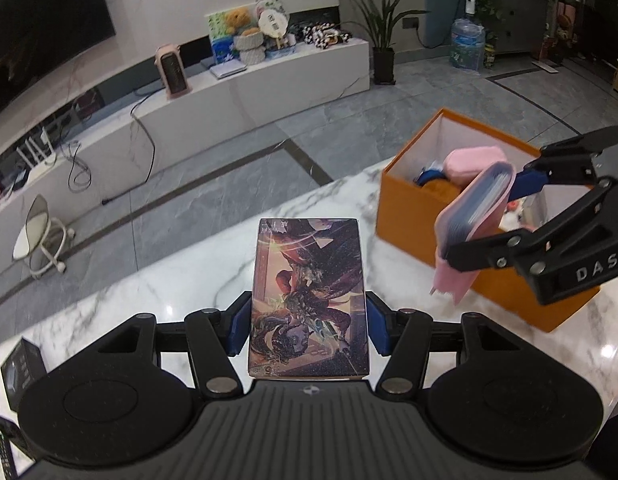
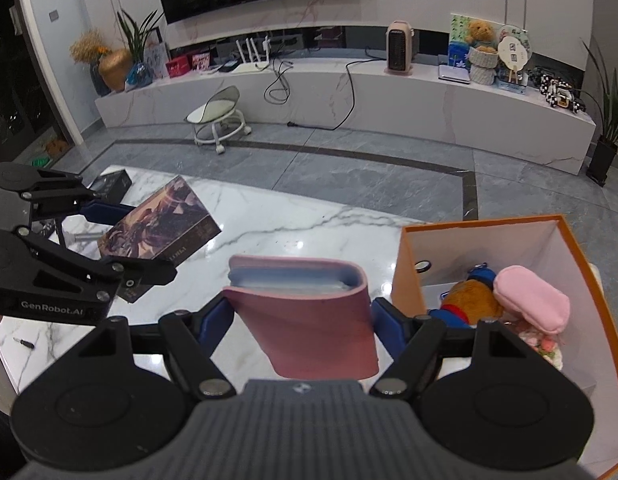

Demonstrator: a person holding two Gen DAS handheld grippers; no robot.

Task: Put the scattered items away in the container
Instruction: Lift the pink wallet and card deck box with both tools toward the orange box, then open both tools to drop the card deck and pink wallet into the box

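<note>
Two items were in hand at once, each carried by its own gripper above the marble bench [image 1: 157,280].

From the left wrist camera, the left gripper [image 1: 309,328] had its jaws pinching an illustrated box [image 1: 309,300] by its two long sides, the box lying flat and pointing away over the bench. To the right and farther off stood the orange box [image 1: 405,208], open at the top, with a pink pouch [image 1: 473,164] and other soft things already inside. The right gripper [image 1: 489,216] came in from the right edge with its jaws closed on a pink card holder [image 1: 473,220], which hung just at the container's near rim, partly above the opening.

From the right wrist camera, the pink card holder [image 2: 309,312] sat upright between the blue pads, clamped on both sides, its open edge showing stacked sleeves. The orange box [image 2: 405,272] lay just to the right, holding a brown plush toy [image 2: 469,300] and the pink pouch [image 2: 529,300]. At the left the left gripper [image 2: 125,236] held the illustrated box [image 2: 161,224], tilted, clear of the bench. A small black box [image 2: 113,184] stayed on the bench at the far left.

The card holder looked like the step in hand. To do it well, it should be carried right until fully over the opening, lowered past the rim beside the plush toy, and only then released, so it does not catch the wall and tip out. The illustrated box would best wait until the right gripper is clear.
</note>
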